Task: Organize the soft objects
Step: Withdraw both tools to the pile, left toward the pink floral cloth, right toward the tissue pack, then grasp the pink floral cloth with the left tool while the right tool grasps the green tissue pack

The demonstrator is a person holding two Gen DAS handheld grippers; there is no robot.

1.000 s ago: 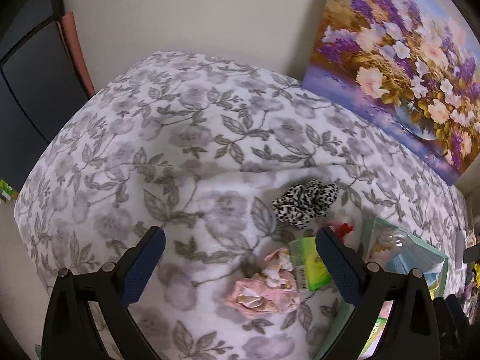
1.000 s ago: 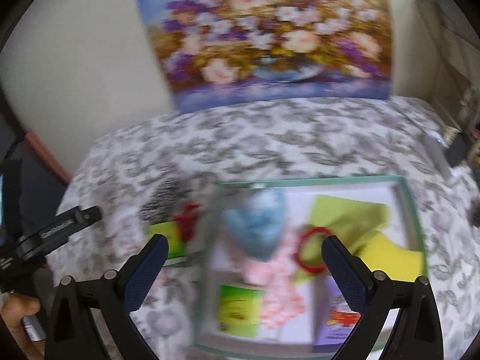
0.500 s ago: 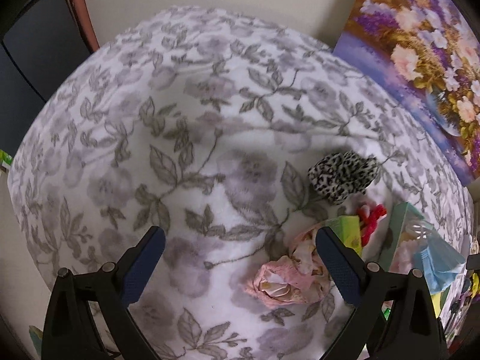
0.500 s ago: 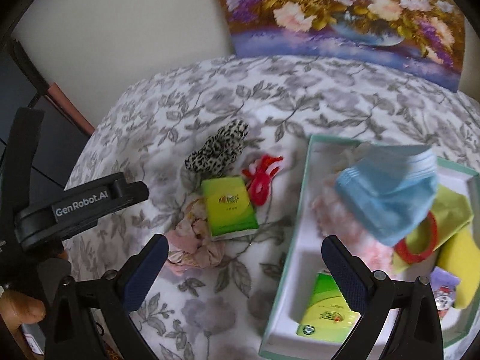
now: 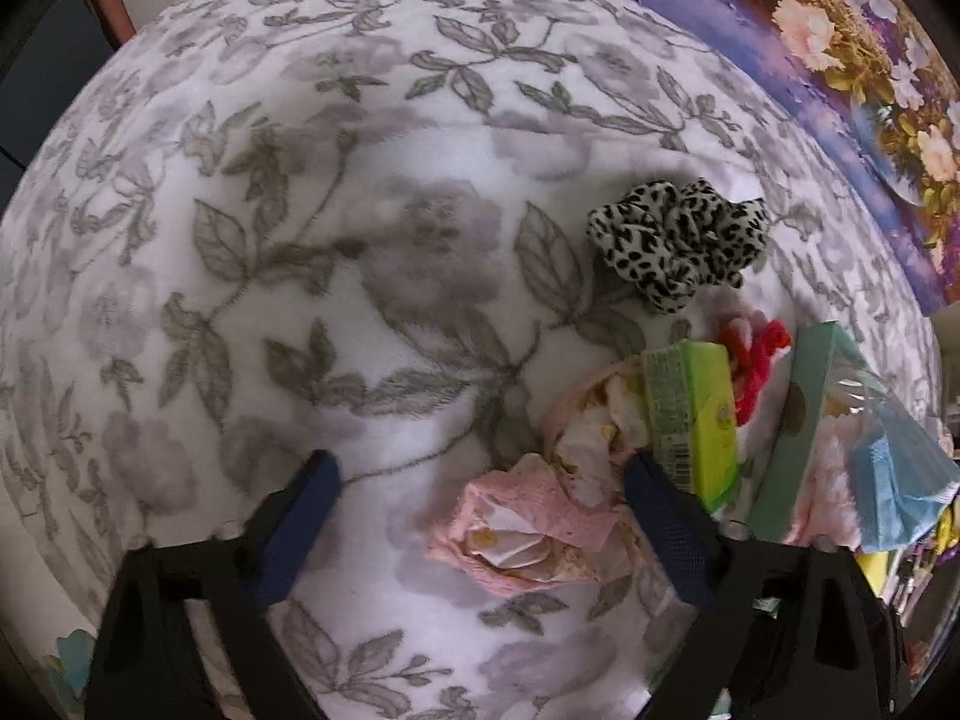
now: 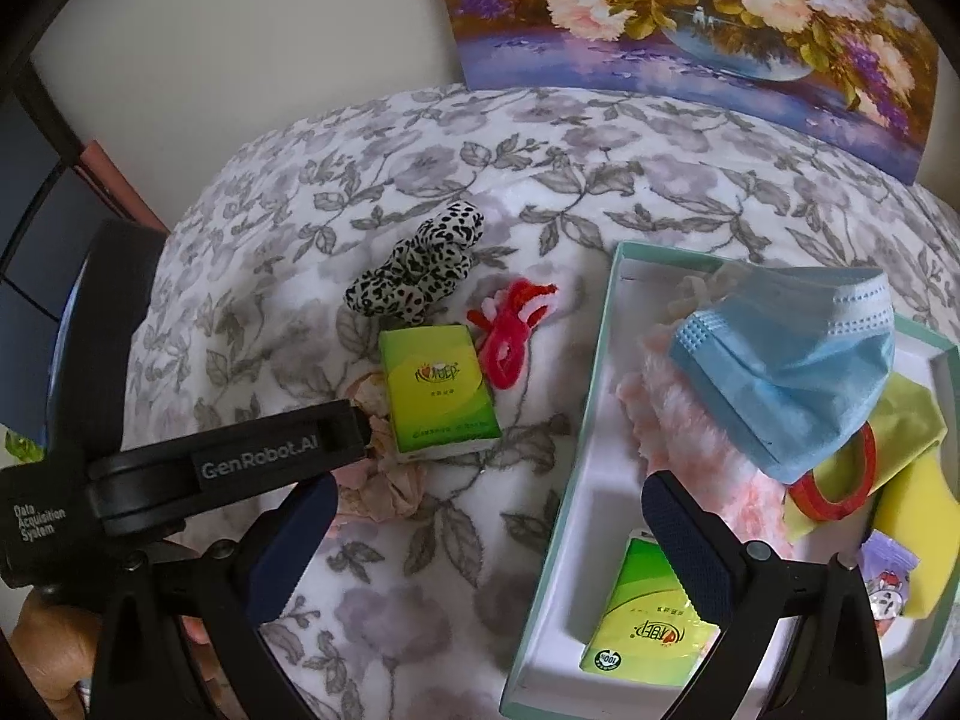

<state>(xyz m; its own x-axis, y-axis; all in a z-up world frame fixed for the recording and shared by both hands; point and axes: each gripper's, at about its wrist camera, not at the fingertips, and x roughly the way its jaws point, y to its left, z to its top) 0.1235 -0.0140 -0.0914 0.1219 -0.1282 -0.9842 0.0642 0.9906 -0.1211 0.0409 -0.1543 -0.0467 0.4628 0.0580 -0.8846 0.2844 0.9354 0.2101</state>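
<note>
partly done: mask [image 6: 798, 360], fluffy pink piece and a tissue pack already sit in the box [image 6: 576, 468] at right; four items remain on the blanket; left gripper [image 5: 480, 504] closing over the pink scrunchie [image 5: 540, 528] at lower centre, not yet pinching; right gripper [image 6: 486, 534] wide, empty

It looks like a home – a soft flowery blanket [image 5: 372, 192], and behind it a flower painting [image 6: 690, 18] against the wall.
</note>
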